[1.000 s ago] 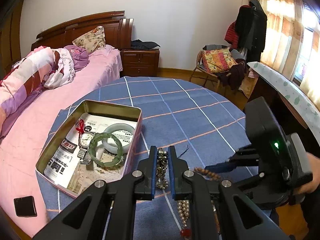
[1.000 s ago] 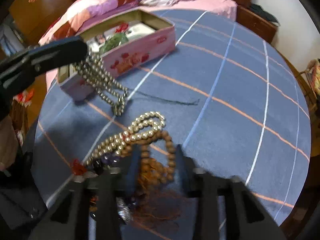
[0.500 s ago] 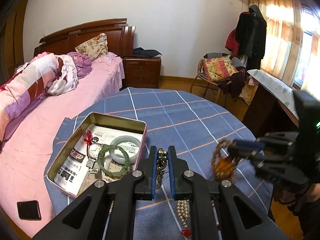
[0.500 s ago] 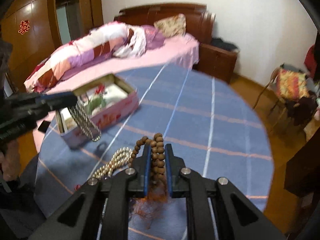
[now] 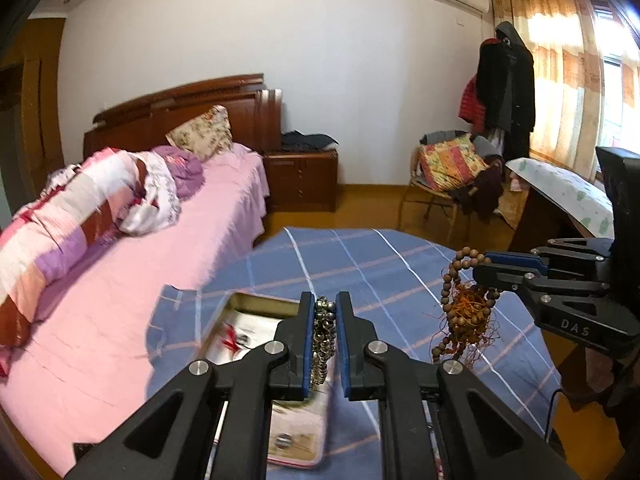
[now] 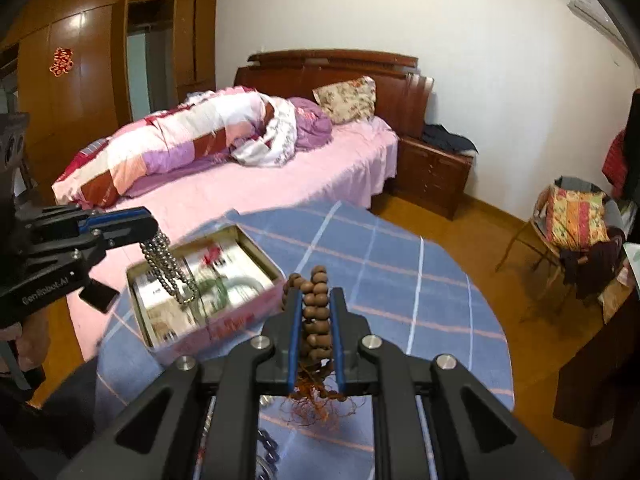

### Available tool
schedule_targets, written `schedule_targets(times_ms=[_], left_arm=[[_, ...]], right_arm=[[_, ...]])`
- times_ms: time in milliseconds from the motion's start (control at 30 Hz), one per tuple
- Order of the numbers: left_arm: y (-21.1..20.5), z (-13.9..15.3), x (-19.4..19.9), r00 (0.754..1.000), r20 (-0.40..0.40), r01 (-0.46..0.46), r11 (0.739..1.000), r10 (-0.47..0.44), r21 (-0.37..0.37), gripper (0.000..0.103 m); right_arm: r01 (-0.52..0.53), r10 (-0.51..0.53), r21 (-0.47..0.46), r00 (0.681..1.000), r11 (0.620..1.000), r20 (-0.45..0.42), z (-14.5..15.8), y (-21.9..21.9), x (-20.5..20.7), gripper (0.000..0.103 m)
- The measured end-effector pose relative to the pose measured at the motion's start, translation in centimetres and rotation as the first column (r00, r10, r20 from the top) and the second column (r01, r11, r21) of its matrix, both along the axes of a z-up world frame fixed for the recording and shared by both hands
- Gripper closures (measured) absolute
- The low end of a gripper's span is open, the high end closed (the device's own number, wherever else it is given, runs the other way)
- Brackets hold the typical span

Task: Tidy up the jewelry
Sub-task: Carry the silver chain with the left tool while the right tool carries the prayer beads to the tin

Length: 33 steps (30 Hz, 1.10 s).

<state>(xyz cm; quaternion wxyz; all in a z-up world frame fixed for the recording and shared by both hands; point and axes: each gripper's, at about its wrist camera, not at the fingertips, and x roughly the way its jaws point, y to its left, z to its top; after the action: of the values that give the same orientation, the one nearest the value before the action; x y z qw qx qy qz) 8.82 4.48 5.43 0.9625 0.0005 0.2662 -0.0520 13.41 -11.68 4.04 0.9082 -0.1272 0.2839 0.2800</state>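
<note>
Beside the pink bed (image 6: 280, 184), above the blue-clothed desk (image 6: 400, 292), the left gripper (image 5: 322, 312) has its fingers clamped on a metal bead strand (image 6: 168, 268) dangling over the open tin (image 6: 256, 248), while the right gripper (image 6: 315, 308) pinches a raised wooden bead string (image 5: 460, 304).

Bright daylight through the curtained window (image 5: 568, 80) — fisheye-bent edges, dark corners, slight motion blur below.

White-walled bedroom, pink bed (image 5: 168, 264), curtained window (image 5: 576, 92)
</note>
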Motion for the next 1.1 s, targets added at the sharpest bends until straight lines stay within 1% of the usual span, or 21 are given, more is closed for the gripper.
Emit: schedule_targets(times_ms=[167, 300, 400, 500, 700, 1100], left_arm=[[2.6, 0.2, 0.4, 0.999, 0.007, -0.054, 0.998, 0.054, 0.011, 0.094], [4.7, -0.7, 0.6, 0.995, -0.012, -0.103, 0.995, 0.104, 0.005, 0.094], [6.0, -1.6, 0.7, 0.991, -0.029, -0.13, 0.992, 0.13, 0.005, 0.094], [7.0, -2.6, 1.0, 0.988, -0.052, -0.149, 0.989, 0.149, 0.001, 0.094], [8.0, -4.5, 1.6, 0.981, -0.099, -0.169, 0.986, 0.169, 0.0, 0.094], [8.2, -8.0, 2.8, 0.965, -0.188, -0.181, 0.983, 0.183, 0.029, 0.093]], right_arm=[[-0.053, 0.052, 0.027, 0.998, 0.998, 0.02, 1.2, 2.8, -0.1, 0.087], [-0.099, 0.099, 0.044, 0.995, 0.994, 0.016, 1.6, 5.8, -0.1, 0.087], [-0.131, 0.131, 0.054, 0.991, 0.99, -0.007, 1.1, 8.0, 0.1, 0.087], [-0.154, 0.156, 0.053, 0.987, 0.987, -0.034, 0.0, 9.7, 0.2, 0.087], [-0.184, 0.186, 0.04, 0.978, 0.982, -0.091, -2.5, 11.9, 0.3, 0.087], [-0.184, 0.18, 0.0, 0.962, 0.983, -0.205, -7.0, 13.4, 1.4, 0.087]])
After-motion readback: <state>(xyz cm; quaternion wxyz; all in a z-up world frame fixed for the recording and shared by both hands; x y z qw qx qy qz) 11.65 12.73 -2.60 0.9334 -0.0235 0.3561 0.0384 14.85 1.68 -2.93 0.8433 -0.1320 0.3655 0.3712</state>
